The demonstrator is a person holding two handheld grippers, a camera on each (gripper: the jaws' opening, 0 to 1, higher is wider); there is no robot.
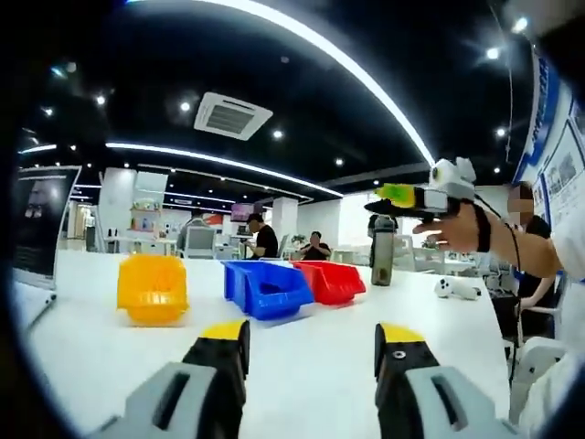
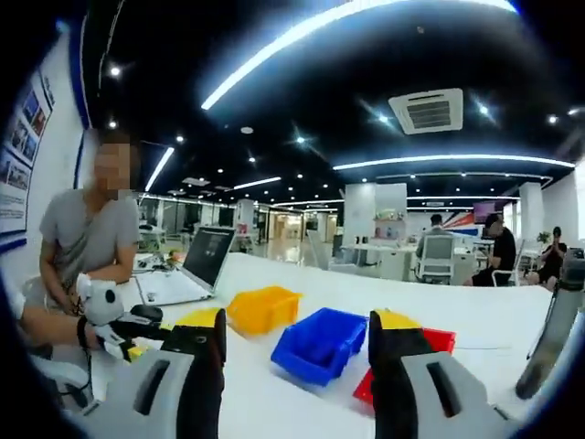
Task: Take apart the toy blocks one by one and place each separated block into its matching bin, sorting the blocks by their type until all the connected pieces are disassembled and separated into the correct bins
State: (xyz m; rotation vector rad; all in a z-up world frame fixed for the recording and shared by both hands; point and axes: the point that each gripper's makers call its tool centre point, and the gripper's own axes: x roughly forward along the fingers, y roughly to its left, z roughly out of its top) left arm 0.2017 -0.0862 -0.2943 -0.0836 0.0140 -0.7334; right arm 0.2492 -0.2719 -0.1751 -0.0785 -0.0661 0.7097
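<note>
Nearest, the left tongs (image 1: 311,352) stand apart over bare white worktop (image 1: 311,375), holding nothing. The right tongs (image 2: 297,343) gape likewise, with the blue bin (image 2: 320,343) just beyond them at 12 o'clock, the yellow bin (image 2: 263,308) at 11 and the red bin (image 2: 434,340) at 1. Farther left, an open laptop (image 2: 196,265) rests on the worktop beside a seated person (image 2: 91,242).

1. Honestly nothing readable anywhere here.
2. Wall posters (image 1: 559,165) at 3 o'clock in the left gripper view have print, way too blurry.
3. Same with the posters (image 2: 23,137) at 9 o'clock in the right gripper view.
</note>
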